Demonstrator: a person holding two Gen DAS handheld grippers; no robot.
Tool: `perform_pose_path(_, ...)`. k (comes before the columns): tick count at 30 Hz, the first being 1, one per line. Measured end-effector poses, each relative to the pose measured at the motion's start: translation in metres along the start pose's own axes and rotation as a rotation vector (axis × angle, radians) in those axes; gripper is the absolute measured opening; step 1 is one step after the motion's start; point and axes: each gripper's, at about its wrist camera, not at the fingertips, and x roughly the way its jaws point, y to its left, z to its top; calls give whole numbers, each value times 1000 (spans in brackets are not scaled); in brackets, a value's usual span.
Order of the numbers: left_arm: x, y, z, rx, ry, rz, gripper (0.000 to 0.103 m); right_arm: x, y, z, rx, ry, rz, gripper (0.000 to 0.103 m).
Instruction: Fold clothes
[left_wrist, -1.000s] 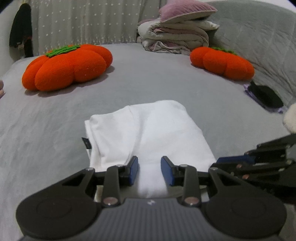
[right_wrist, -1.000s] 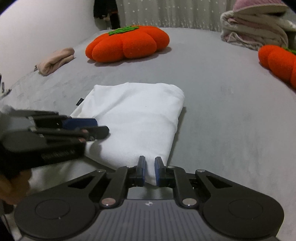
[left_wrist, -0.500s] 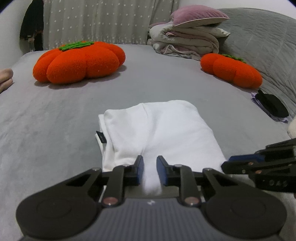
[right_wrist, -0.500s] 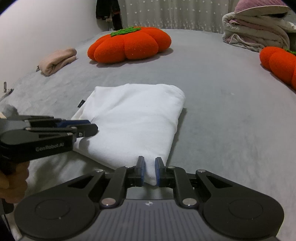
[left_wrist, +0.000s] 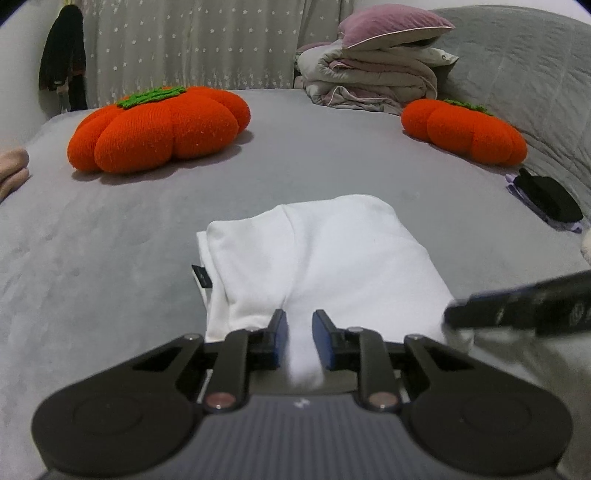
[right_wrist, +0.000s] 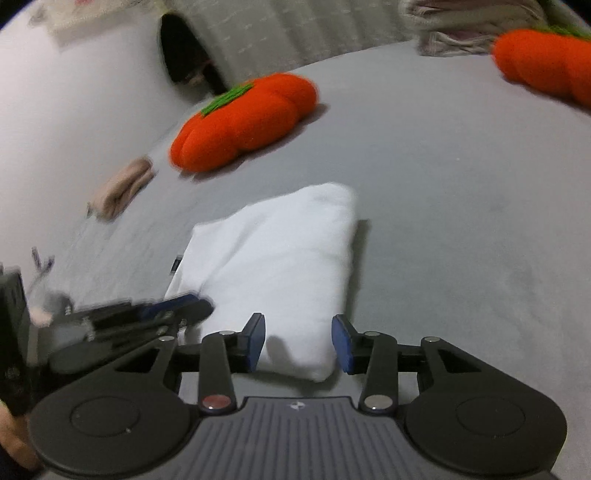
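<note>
Folded white garment (left_wrist: 325, 258) — left gripper (left_wrist: 300, 341) pinching

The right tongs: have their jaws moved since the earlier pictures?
Yes. The right tongs have just been opening: their pads, earlier pinched on the white folded garment, now stand apart on either side of its near corner, no longer pressing it.

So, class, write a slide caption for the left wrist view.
Left hand-held gripper pinches the near edge of a folded white garment on a grey bed.
</note>
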Motion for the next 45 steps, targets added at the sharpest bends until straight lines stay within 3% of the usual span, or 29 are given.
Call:
perform_pose_path(3,-9,-7,2,64,7,20,22,13,-1,-6,11,38,-28,44)
perform_pose_path(5,-16,-5,3,52,5,3,28,15,-4,-6,33,42,-17,44)
perform_pose_path(8,-19,-1,3,37,6,5,27,17,-3,-7,26,39,-20,45)
perform_pose_path(14,-28,-2,9,90,-37,145,27,18,-3,-8,32,37,-20,45)
perform_pose_path(18,-13,7,5,55,22,137,30,18,1,-8,21,33,-28,46)
perform_pose_path(23,-6,9,2,58,43,152,36,18,-1,-7,22,37,-20,47)
perform_pose_path(29,-2,21,2,-10,60,117,39,17,-3,-5,27,40,-13,49)
perform_pose_path(34,-1,21,0,-10,55,117,40,16,-11,-3,95,49,29,51)
perform_pose_path(39,0,24,1,-27,58,106,41,20,-30,-4,242,74,116,52)
perform_pose_path(45,0,25,1,-37,58,100,41,21,-34,-6,285,74,145,52)
